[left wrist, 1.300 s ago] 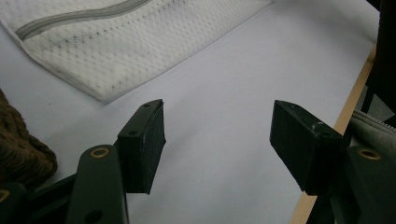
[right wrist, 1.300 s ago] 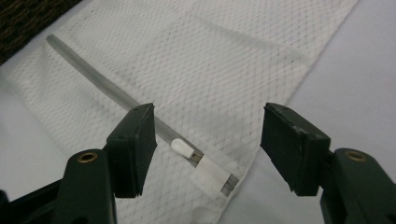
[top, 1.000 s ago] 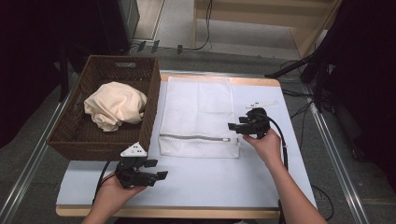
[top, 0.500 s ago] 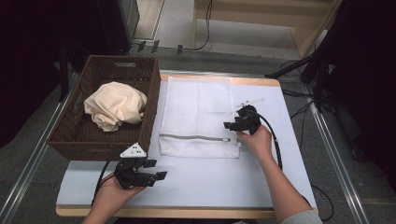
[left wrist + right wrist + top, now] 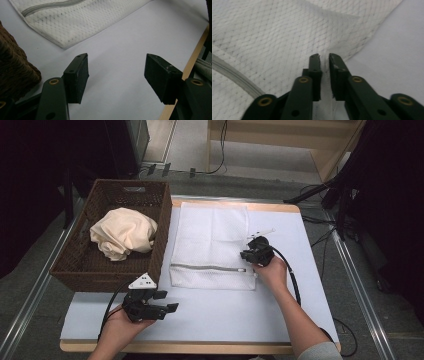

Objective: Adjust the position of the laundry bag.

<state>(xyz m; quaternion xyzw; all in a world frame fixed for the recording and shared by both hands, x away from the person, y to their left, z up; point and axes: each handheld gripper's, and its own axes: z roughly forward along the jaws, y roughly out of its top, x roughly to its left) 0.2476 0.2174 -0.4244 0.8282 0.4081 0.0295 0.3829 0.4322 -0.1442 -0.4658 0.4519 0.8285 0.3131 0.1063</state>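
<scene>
The desk [image 5: 300, 310] carries a pale sheet over its top, with a wooden edge showing along the near side. On its left stands a dark brown woven basket [image 5: 100, 265], and inside that lies a bunched cream cloth [image 5: 122, 232], resting toward the basket's far right corner. Just beside the basket, in the middle of the desk, a white mesh laundry bag [image 5: 212, 237] lies flat, its long side running away from the person. A grey zipper [image 5: 205, 267] crosses the bag near its closer end, almost from one side to the other.

The right tool [image 5: 248, 254] sits at the bag's right edge, just above the zipper's right end, held by the person's right hand [image 5: 272, 270]. In the right gripper view its two black jaws stand nearly together with only a thin gap between them, and a raised fold of the mesh runs up into that gap; whether the jaws truly pinch the fabric cannot be told.

The left tool [image 5: 167, 306] hovers near the front left of the desk, below the basket's near corner and well apart from the bag. The left gripper view shows its jaws wide apart over bare desk, holding nothing.
</scene>
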